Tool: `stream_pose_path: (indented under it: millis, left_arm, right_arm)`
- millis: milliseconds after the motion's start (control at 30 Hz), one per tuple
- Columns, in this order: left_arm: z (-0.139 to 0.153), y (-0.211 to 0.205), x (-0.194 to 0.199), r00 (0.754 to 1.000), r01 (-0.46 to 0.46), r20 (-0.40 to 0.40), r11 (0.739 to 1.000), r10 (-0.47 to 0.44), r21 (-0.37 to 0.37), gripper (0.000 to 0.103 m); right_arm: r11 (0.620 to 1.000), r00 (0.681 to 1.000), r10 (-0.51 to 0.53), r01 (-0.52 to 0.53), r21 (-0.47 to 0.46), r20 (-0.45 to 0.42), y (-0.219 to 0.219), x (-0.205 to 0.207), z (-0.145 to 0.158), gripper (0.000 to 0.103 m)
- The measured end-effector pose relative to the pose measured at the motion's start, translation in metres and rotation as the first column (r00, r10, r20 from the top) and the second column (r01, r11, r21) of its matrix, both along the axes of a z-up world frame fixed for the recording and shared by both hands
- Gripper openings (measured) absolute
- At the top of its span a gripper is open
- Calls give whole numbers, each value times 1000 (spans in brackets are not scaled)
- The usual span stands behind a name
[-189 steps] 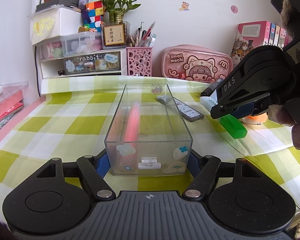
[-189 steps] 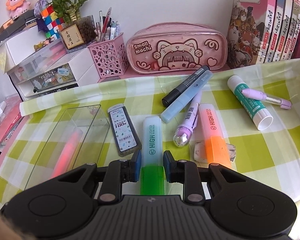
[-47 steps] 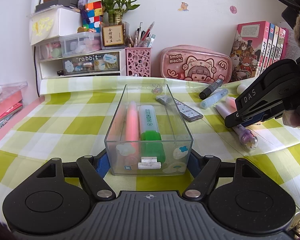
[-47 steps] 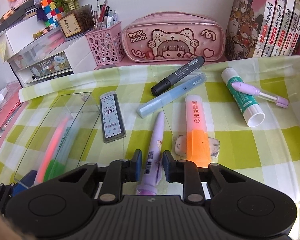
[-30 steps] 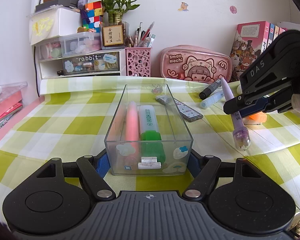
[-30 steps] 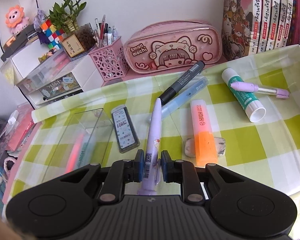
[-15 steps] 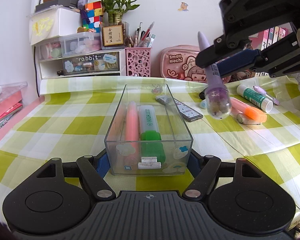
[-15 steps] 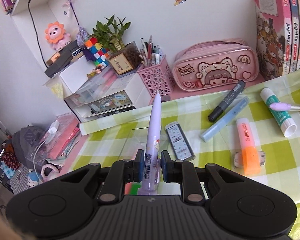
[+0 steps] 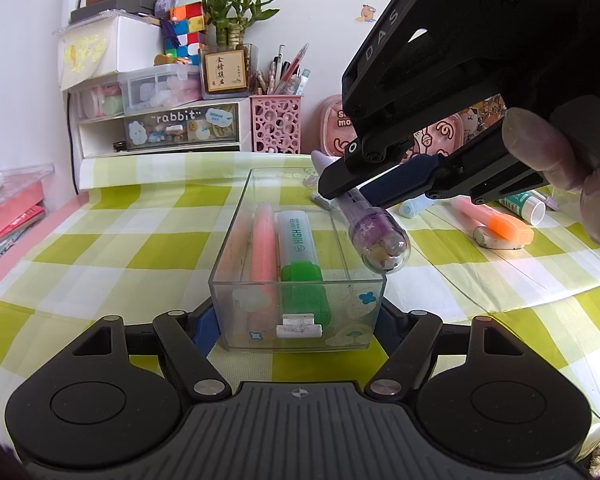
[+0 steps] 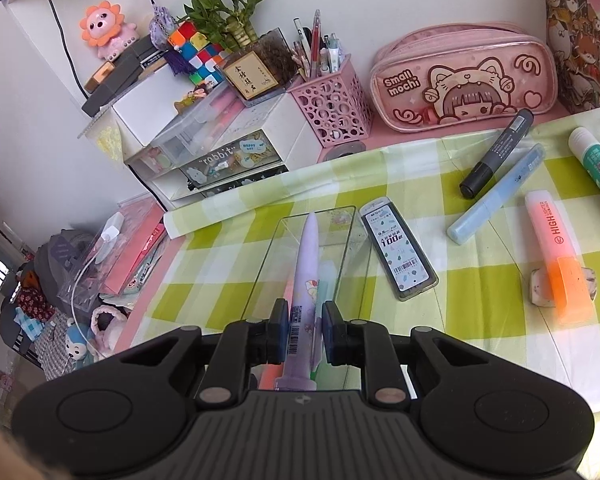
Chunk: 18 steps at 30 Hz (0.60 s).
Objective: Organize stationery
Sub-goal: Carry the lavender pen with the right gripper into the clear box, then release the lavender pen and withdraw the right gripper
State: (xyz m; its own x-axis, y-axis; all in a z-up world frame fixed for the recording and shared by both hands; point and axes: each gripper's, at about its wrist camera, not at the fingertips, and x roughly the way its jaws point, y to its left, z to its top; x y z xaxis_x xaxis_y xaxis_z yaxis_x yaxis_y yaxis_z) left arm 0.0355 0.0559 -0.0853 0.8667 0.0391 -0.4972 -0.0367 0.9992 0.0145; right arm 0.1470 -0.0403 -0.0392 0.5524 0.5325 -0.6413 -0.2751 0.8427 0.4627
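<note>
The left gripper (image 9: pixel 298 312) clamps the clear box (image 9: pixel 236 240), steadying it; the right gripper (image 10: pixel 304 332), jaws pinched on the purple pen (image 10: pixel 306 280), holds it lengthwise above the box so it can drop in beside the highlighters (image 9: pixel 300 256).

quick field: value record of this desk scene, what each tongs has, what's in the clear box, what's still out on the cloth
left tongs: shut on the near end of the clear box
right tongs: shut on the purple pen, held above the box's right side
in box: pink highlighter, green highlighter, side by side
still on cloth: lead refill case, black marker, blue pen, orange highlighter lying over an eraser, glue stick
task status: pen not yet in box
</note>
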Motion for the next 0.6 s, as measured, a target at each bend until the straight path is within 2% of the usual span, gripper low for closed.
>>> stream_pose_path:
  millis: [333,600]
  left_arm:
    - [0,0,0,1000,0,0,1000,0,0,73]
    - [0,0,1,1000,1,0,1000,-1,-1,73]
  right_arm:
    - [999,999,-43,43,-16,-4,5,7,-1,22]
    - [999,999,-39,38,-32,-2,8,5,1,25]
